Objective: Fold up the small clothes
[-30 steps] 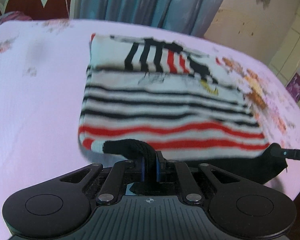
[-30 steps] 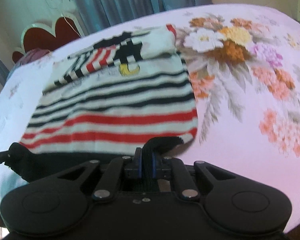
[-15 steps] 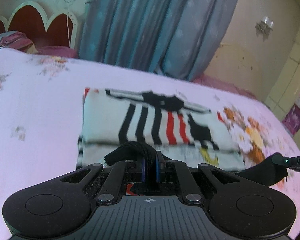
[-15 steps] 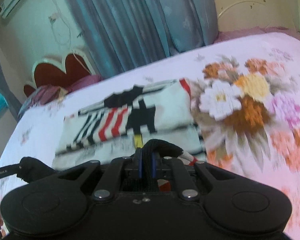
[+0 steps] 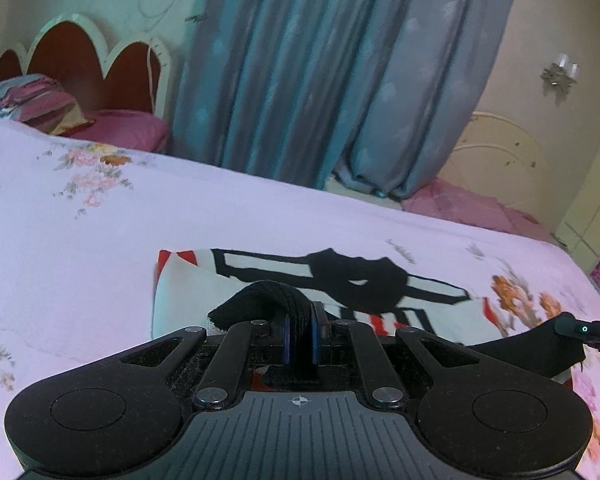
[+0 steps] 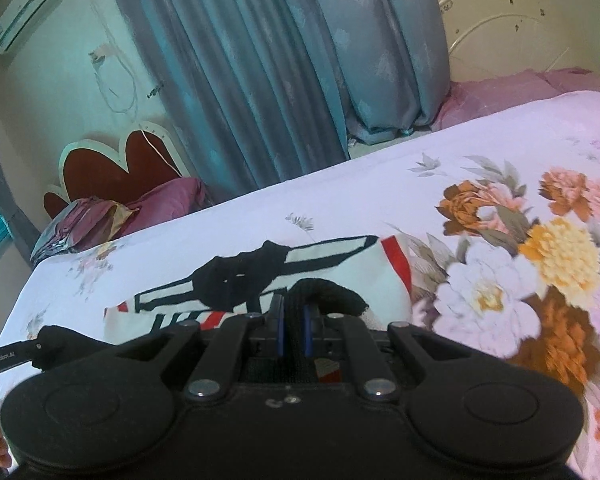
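In the lower centre of the left wrist view, the left gripper [image 5: 299, 336] has its jaws pressed together on a black hem [image 5: 256, 300] of the shirt [image 5: 188, 288]; the knit edge bulges up out of the pinch and flops toward the left. In the lower centre of the right wrist view, the right gripper [image 6: 293, 330] pinches the same black hem [image 6: 332, 292] at the garment's other corner, the fabric humped above the blue pads [image 6: 307, 330].

Just beyond both tools lies the shirt [image 6: 364, 276], white with black bands and some red stripes, spread on the bed [image 5: 80, 264]. In the left view it fills the middle of the frame, from centre-left across to the right. At the right edge of that view the right gripper [image 5: 580, 330] shows with black cloth hanging from it; at the lower left edge of the right view the left gripper [image 6: 16, 356] shows likewise.

The sheet is pale pink, with large orange, white and yellow flowers [image 6: 540, 264] at the right of the right view.

Farther back, a pink pillow [image 5: 120, 132] lies at the left against a red scalloped headboard [image 5: 84, 60]. Blue-grey curtains [image 5: 340, 80] hang across the top centre. An air conditioner [image 6: 28, 12] sits in the upper left of the right view, and a wall lamp [image 5: 558, 74] in the upper right of the left view.
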A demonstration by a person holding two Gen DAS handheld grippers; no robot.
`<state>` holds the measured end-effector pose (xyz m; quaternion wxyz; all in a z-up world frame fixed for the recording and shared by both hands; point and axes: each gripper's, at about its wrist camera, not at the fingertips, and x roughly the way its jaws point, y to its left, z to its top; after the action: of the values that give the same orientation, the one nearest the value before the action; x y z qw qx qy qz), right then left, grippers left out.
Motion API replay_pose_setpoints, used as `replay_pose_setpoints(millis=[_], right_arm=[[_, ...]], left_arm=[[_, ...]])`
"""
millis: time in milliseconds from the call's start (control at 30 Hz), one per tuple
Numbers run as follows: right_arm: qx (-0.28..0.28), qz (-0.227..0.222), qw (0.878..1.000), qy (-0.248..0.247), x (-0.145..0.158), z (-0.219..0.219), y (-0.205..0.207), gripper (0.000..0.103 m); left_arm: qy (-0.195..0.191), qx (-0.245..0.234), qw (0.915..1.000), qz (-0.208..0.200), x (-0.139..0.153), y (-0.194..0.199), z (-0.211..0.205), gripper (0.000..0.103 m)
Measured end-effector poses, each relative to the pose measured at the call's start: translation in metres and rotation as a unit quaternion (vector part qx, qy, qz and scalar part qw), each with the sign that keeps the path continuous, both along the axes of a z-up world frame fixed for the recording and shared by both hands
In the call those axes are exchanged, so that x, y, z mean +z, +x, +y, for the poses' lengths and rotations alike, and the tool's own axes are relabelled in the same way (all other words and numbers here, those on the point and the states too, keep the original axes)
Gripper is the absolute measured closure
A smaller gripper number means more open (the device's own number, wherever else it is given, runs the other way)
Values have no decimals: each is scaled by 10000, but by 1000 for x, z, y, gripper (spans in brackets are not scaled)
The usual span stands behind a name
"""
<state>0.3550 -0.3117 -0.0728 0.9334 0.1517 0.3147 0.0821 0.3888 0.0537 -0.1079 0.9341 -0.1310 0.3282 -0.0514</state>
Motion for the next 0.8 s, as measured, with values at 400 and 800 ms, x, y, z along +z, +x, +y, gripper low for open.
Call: replay_pose_setpoints(millis=[400,800], right_arm=[[-127,609,9979,192,-40,0,88,94],[-448,1121,9901,712,-71,-11,140,94]], left_arm=[[-5,377,9971,662,-41,74,-1,94],[-11,600,9930,1013,-63,121,-1,94]])
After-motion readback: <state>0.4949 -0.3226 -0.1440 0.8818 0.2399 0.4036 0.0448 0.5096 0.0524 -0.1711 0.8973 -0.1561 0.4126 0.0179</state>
